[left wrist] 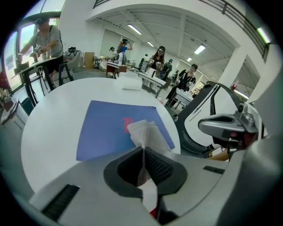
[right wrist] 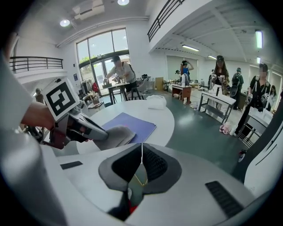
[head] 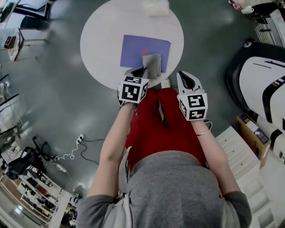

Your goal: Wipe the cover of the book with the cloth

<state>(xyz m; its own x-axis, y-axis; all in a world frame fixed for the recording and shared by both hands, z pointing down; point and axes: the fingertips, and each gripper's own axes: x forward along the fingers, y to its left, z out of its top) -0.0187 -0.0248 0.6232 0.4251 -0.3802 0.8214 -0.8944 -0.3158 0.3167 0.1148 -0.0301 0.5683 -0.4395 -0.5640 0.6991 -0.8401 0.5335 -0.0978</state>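
A blue book (head: 136, 50) with a red mark on its cover lies flat on the round white table (head: 100, 40). My left gripper (head: 145, 71) is shut on a grey cloth (head: 152, 65), which rests on the book's near right part. In the left gripper view the cloth (left wrist: 146, 131) runs from the closed jaws onto the book (left wrist: 108, 128). My right gripper (head: 182, 75) is shut with nothing in it, held off the table's near edge to the right of the cloth. The right gripper view shows the left gripper (right wrist: 88, 129), the cloth (right wrist: 114, 134) and the book (right wrist: 135, 122).
A white folded bundle (head: 156, 8) lies at the table's far edge. On the floor to the left is a power strip with a cable (head: 80, 139). White drawers (head: 242, 156) and a large black-and-white machine (head: 262, 84) stand to the right. People work at desks (left wrist: 44, 44) beyond.
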